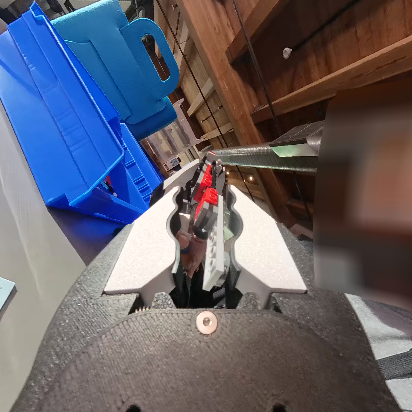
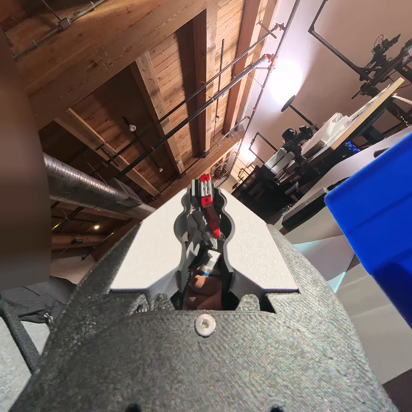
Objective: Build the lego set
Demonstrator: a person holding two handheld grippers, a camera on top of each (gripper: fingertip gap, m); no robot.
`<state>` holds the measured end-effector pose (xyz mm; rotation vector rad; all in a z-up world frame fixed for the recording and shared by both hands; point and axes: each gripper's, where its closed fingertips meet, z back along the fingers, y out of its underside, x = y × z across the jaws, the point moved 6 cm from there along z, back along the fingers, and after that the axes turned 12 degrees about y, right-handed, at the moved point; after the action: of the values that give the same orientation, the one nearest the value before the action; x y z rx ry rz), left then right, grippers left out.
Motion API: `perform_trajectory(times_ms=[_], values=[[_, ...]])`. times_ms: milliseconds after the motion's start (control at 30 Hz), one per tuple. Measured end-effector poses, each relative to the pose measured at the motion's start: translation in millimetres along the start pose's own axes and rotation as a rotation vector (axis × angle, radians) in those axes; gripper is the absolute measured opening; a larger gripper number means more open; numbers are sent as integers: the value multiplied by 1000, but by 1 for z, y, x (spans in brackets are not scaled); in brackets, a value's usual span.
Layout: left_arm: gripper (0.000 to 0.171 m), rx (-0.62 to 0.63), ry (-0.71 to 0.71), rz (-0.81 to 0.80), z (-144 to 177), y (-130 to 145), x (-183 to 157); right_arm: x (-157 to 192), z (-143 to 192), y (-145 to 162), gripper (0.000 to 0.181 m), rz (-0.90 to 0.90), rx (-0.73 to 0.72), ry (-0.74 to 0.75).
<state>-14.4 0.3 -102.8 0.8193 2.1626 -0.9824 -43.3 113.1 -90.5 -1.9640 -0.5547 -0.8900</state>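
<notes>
Both grippers point up toward the ceiling and hold one lego assembly between them. In the left wrist view the assembly (image 1: pixel 206 198) is a stack of grey and black plates with red bricks, and a light grey studded plate (image 1: pixel 215 252) runs back between the fingers. My left gripper (image 1: pixel 202 189) is shut on it. A white finger of the other gripper (image 1: pixel 180 176) shows just beyond the tips. In the right wrist view my right gripper (image 2: pixel 205 194) is shut on the same red, grey and black assembly (image 2: pixel 207 200), which sticks out past the fingertips.
Stacked blue plastic bins (image 1: pixel 66 124) stand at the left on a grey table (image 1: pixel 26 223), with a lighter blue handled container (image 1: pixel 116 66) in them. A blue bin corner (image 2: pixel 374 211) is close at the right. Wooden ceiling beams and a metal duct (image 2: pixel 89 189) are overhead. Left and right tips are no more than a few centimetres apart.
</notes>
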Motion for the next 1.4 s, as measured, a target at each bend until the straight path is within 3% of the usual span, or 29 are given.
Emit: perform_trajectory(times_ms=[367,467,567,700,967,1400], values=[[53,-139,50,46,-8,14,10,-1,3,-5,24,-76,-51,-5],[51,-223,112,38,-10,16,6,0,3,-4,24,-78,-55,-6],[39,-239,128,2,-9,16,2,1,3,-2,24,-73,-52,-7],[24,-165,52,-66,-7,12,1,5,1,-1,24,-41,-20,-17],[18,63,-70,-147,-3,2,-11,7,-4,-1,25,-23,66,-30],[15,221,-40,-148,6,-3,-29,18,-9,4,38,-13,200,-105]])
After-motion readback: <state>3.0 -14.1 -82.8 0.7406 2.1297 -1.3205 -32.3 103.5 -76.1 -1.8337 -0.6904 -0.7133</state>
